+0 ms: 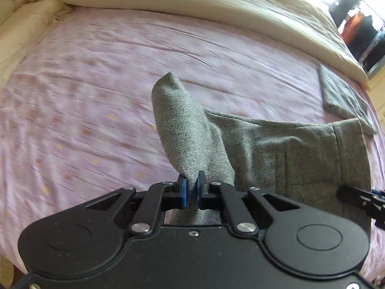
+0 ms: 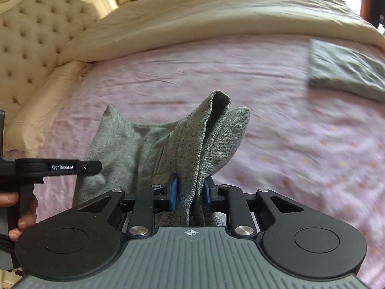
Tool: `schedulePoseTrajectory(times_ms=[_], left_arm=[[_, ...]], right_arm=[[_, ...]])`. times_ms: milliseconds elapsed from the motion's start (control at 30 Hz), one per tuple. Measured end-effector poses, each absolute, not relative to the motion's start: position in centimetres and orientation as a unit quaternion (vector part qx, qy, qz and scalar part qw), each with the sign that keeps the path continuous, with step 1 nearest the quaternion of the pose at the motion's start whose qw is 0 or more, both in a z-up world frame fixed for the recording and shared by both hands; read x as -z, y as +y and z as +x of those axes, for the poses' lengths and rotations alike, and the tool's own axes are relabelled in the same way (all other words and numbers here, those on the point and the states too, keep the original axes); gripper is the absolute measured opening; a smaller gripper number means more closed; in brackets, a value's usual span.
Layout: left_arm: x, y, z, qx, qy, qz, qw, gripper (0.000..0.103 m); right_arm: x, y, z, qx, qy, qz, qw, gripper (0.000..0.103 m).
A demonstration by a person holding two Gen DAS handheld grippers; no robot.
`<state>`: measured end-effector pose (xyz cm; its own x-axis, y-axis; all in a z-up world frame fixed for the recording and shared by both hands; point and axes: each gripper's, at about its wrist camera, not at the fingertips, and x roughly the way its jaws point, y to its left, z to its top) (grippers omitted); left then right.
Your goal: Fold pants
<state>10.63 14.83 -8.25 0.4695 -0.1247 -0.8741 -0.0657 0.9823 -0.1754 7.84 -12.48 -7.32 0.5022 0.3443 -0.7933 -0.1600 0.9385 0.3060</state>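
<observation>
- Here, a headboard stood at far left, a cream duvet bunched along the back of the bed.
- The left claw was clenched on a thin fold of the grey pants, lifted off the pink sheet.
- The right claw gripped a thicker bunch of the same pants, pads pressing the cloth.
- A hand held the left claw's handle.
- A folded grey garment lay at far right, apart from the pants.
</observation>
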Motion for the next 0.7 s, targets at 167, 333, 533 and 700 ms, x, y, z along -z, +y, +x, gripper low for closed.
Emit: schedulePoseTrajectory(times_ms=[167,333,533,700], left_arm=[[6.6,24.0,13.8,-0.032,0.494,-0.089,0.864,0.010],[8.7,30.3,17.4,-0.106,0.507,-0.076,0.852,0.022],[11.0,34.9,16.8,-0.159,0.526,-0.126,0.826,0.027],[10.6,35.2,14.2,-0.159,0.535,-0.136,0.819,0.040]], right_arm=[[6.3,-4.2,14.2,-0.204,0.458,0.104,0.859,0.021],[8.4,3.1,19.6,-0.212,0.466,0.080,0.855,0.028],[11.6,6.9,20.4,-0.087,0.477,-0.021,0.874,0.028],[9.4,7.3,16.9,-0.113,0.461,-0.001,0.880,0.028]])
